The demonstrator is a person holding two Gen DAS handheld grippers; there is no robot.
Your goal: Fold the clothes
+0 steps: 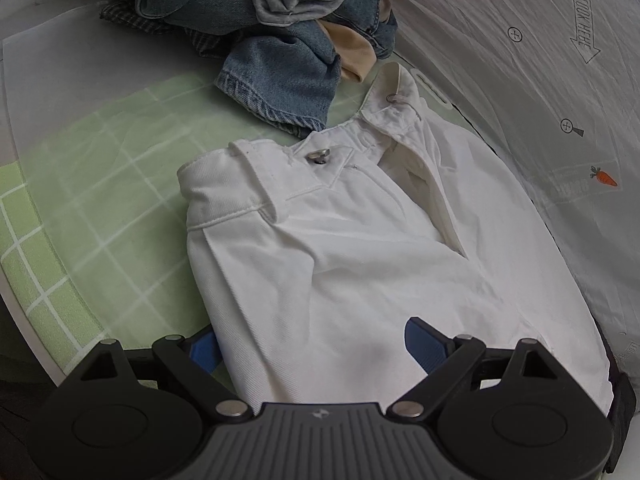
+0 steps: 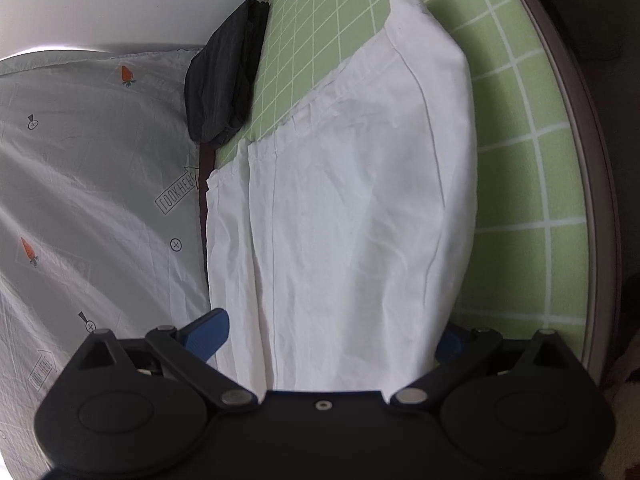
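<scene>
On the green checked mat (image 1: 80, 208), the left gripper (image 1: 316, 344) stands wide, fingers straddling the near part of the white trousers (image 1: 340, 240); their waistband (image 1: 248, 184) lies ahead, short of the heap of unfolded clothes (image 1: 280, 20). The right gripper (image 2: 332, 336) is equally wide astride the legs, whose hems (image 2: 360, 76) point away near a dark folded garment (image 2: 224, 80). The long axis runs between both tools, each equally close.
</scene>
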